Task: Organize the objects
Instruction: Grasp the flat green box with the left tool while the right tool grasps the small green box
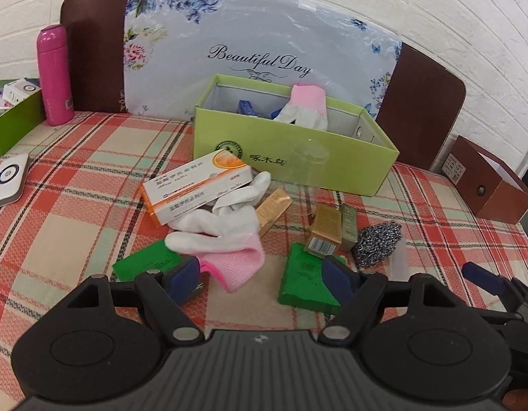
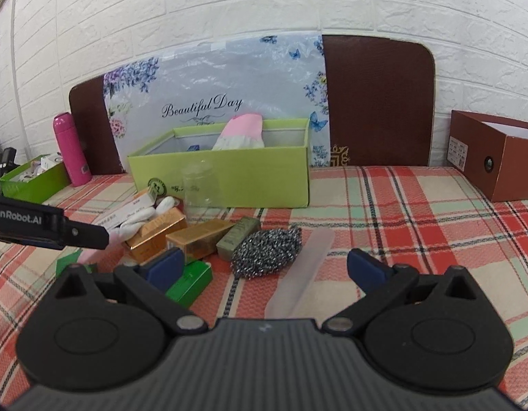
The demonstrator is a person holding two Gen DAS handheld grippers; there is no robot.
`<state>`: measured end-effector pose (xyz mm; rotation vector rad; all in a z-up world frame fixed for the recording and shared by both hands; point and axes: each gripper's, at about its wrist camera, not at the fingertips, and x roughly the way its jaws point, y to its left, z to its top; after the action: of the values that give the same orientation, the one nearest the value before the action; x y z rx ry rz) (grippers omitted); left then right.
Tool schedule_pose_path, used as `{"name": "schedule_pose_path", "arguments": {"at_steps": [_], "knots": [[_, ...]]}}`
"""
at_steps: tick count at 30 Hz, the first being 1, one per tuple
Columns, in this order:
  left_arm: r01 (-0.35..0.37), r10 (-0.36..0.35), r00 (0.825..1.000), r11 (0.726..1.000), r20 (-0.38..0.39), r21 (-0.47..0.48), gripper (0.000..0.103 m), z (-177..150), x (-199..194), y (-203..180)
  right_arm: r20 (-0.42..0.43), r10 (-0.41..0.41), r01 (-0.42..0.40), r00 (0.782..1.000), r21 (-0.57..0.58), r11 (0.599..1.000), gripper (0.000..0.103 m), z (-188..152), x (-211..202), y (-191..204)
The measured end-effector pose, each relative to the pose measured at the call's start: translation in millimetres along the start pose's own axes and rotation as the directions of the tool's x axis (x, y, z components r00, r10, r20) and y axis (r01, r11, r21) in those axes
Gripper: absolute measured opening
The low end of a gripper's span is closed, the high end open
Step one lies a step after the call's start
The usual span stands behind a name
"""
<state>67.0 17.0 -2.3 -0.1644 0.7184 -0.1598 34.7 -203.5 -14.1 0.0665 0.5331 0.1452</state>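
Note:
In the left wrist view my left gripper (image 1: 260, 279) is open just above the plaid cloth, and the pink cuff of a white glove (image 1: 222, 236) lies between its pads untouched. Around it are an orange-and-white medicine box (image 1: 195, 185), two flat green boxes (image 1: 147, 263) (image 1: 305, 284), gold boxes (image 1: 325, 229) and a steel scourer (image 1: 377, 243). Behind stands an open lime-green box (image 1: 291, 161) holding another glove (image 1: 306, 106). My right gripper (image 2: 265, 269) is open and empty, and the scourer (image 2: 267, 250) is just ahead of its pads.
A clear cup (image 1: 308, 164) stands against the lime box. A pink bottle (image 1: 54, 75), a green tray (image 1: 10, 126) and a white device (image 1: 8, 178) are at the left. At the right sits a brown box (image 2: 496, 164). A translucent strip (image 2: 305, 274) lies beside the scourer.

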Motion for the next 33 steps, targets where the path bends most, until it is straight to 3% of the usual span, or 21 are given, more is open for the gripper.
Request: {"name": "schedule_pose_path", "arguments": {"at_steps": [6,11,13,15,18,24,26,28,33], "knots": [[-0.025,0.024,1.000,0.999,-0.018,-0.030,0.081,-13.8,-0.7,27.3,-0.112,0.088,-0.097,0.990,-0.080,0.992,0.103,-13.8,45.7,46.2],[-0.027,0.027,1.000,0.999,0.002,-0.039,0.081,-15.5,-5.2,42.5,-0.159,0.057,-0.074,0.986,-0.105,0.992,0.103,-16.0,86.1,75.9],[-0.024,0.024,1.000,1.000,0.015,-0.019,0.081,-15.0,-2.2,47.3,-0.184,0.033,-0.052,0.982,-0.100,0.994,0.096,-18.2,94.0,77.9],[-0.030,0.030,0.999,0.999,0.013,0.013,0.081,-13.6,6.4,54.3,-0.166,0.047,-0.065,0.985,-0.103,0.993,0.076,-20.0,87.3,74.4],[-0.024,0.024,0.999,1.000,-0.033,0.003,0.081,-8.5,27.3,66.4,-0.187,0.093,-0.109,0.978,-0.081,0.991,0.069,-20.7,74.9,60.2],[-0.108,0.104,0.991,0.993,-0.087,-0.038,0.082,-2.2,66.6,73.1,-0.200,0.094,-0.105,0.975,-0.046,0.993,0.068,-32.1,48.2,43.0],[-0.129,0.129,0.989,0.992,-0.067,0.006,0.082,-2.8,69.5,68.1,-0.201,0.096,-0.106,0.975,-0.037,0.994,0.068,-34.4,41.6,40.2],[-0.102,0.106,0.992,0.993,-0.068,0.053,0.077,-6.7,64.8,64.1,-0.208,0.109,-0.120,0.972,-0.038,0.992,0.068,-35.6,35.9,38.7],[0.075,-0.056,0.991,0.985,-0.122,0.153,0.069,-34.5,30.1,55.2,-0.236,0.150,-0.177,0.960,-0.102,0.979,0.068,-44.4,20.3,39.3]]}}
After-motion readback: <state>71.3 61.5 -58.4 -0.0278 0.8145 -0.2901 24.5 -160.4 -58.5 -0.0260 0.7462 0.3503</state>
